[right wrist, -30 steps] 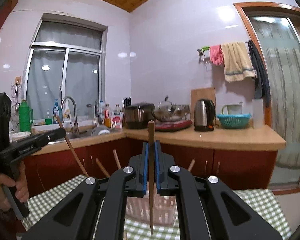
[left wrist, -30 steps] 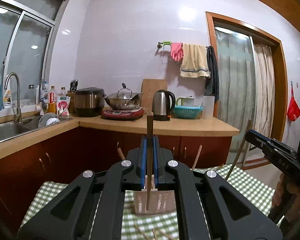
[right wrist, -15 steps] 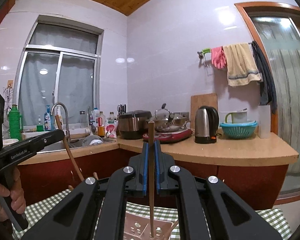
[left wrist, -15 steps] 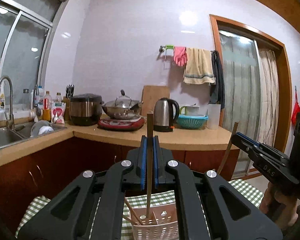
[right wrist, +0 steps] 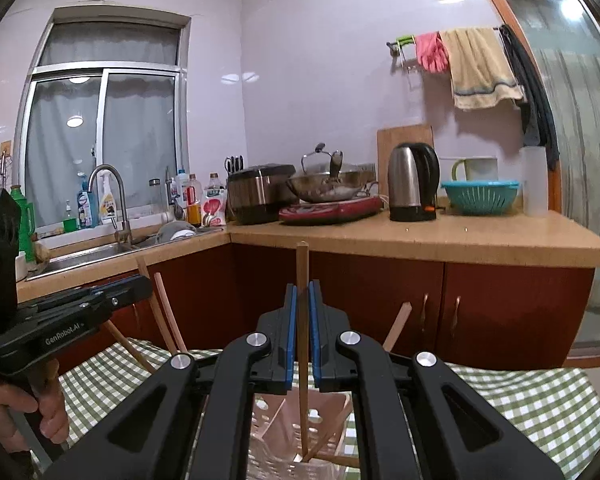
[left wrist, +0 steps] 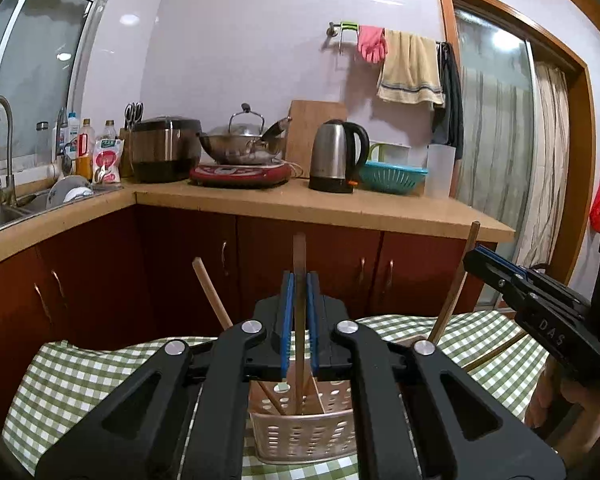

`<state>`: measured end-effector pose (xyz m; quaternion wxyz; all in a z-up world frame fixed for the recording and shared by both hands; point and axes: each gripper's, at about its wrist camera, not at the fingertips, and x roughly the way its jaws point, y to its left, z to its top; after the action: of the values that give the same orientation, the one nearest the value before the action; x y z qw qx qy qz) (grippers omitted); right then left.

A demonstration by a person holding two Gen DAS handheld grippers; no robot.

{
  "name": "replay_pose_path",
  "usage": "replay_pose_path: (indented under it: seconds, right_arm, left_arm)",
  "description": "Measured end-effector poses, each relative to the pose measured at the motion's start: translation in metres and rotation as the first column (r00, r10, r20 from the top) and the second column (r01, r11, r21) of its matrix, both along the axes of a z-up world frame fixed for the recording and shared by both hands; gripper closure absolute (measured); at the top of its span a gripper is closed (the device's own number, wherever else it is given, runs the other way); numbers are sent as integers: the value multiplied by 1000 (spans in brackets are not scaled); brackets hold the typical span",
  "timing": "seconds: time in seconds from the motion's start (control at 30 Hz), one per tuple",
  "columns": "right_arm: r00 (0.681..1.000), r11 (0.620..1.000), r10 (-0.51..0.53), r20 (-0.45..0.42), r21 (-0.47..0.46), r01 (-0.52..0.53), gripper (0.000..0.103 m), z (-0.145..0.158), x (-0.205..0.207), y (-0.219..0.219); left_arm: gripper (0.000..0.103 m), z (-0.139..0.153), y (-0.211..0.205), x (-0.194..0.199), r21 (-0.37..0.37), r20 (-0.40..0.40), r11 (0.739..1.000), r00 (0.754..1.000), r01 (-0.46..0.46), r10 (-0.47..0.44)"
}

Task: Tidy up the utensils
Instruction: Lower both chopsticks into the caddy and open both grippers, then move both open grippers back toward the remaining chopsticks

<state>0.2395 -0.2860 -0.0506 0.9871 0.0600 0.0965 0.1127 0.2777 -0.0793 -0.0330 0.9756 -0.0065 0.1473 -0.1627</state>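
Observation:
My left gripper (left wrist: 299, 280) is shut on a wooden chopstick (left wrist: 299, 256) held upright, its lower end inside the pinkish perforated utensil basket (left wrist: 304, 432) on the green checked tablecloth. My right gripper (right wrist: 302, 290) is shut on another wooden chopstick (right wrist: 302, 264), also upright, its lower end in the same basket (right wrist: 276, 420). Other chopsticks (left wrist: 210, 294) lean in the basket. The right gripper also shows at the right of the left wrist view (left wrist: 470, 258), the left gripper at the left of the right wrist view (right wrist: 140, 286).
The table with the checked cloth (left wrist: 80, 372) stands before red-brown cabinets (left wrist: 180, 264). The worktop behind holds a kettle (left wrist: 338, 156), a wok on a red hob (left wrist: 240, 148), a rice cooker (left wrist: 164, 148), a teal colander (left wrist: 392, 176) and a sink (left wrist: 4, 208).
Both grippers have tilted and come down over the basket, each still holding its chopstick. The chopsticks' lower ends now sit inside the basket.

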Motion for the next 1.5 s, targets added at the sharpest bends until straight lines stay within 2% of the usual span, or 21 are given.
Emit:
replay_pose_path:
  seconds: [0.03, 0.07, 0.13, 0.17, 0.23, 0.43, 0.57, 0.73, 0.93, 1.2, 1.5]
  right_arm:
    - [1000, 1000, 0, -3, 1, 0, 91, 0, 0, -1]
    - [1000, 1000, -2, -3, 1, 2, 81, 0, -1, -1]
    - [1000, 1000, -8, 4, 4, 8, 71, 2, -2, -2]
    - [1000, 1000, -9, 8, 5, 9, 71, 4, -3, -2]
    - [1000, 1000, -13, 14, 3, 12, 69, 8, -6, -3]
    - [999, 1000, -21, 36, -2, 21, 66, 19, -33, -8]
    - [999, 1000, -21, 37, -13, 22, 66, 19, -61, -8]
    - [1000, 999, -24, 5, -30, 24, 66, 4, -97, -5]
    - [999, 999, -35, -42, -31, 34, 66, -31, -136, -5]
    - [991, 999, -11, -136, -50, 4, 66, -89, -182, 0]
    - [976, 996, 58, -210, -52, -70, 66, -127, -207, 13]
  left_arm:
    - [82, 0, 0, 0, 1, -4, 1000, 1000, 1, -1]
    - [78, -1, 0, 0, 2, -4, 1000, 1000, 0, 0]
    - [65, 1, 1, -1, 1, 3, 1000, 1000, -5, 5]
    - [63, 3, 1, -2, -2, 7, 1000, 1000, -5, 5]
    - [51, 7, 1, -6, -4, 19, 1000, 1000, -10, 10]
    - [43, 19, 6, -26, -21, 34, 1000, 999, -3, 4]
    - [42, 21, 9, -47, -28, 40, 1000, 999, -7, 8]
    - [42, 8, 19, -79, -28, 14, 999, 999, -35, 35]
    - [42, -22, 33, -112, -30, -62, 996, 995, -84, 82]
    - [42, -63, 43, -155, 18, -124, 988, 981, -151, 152]
    - [42, -106, 50, -189, 58, -213, 983, 959, -176, 185]
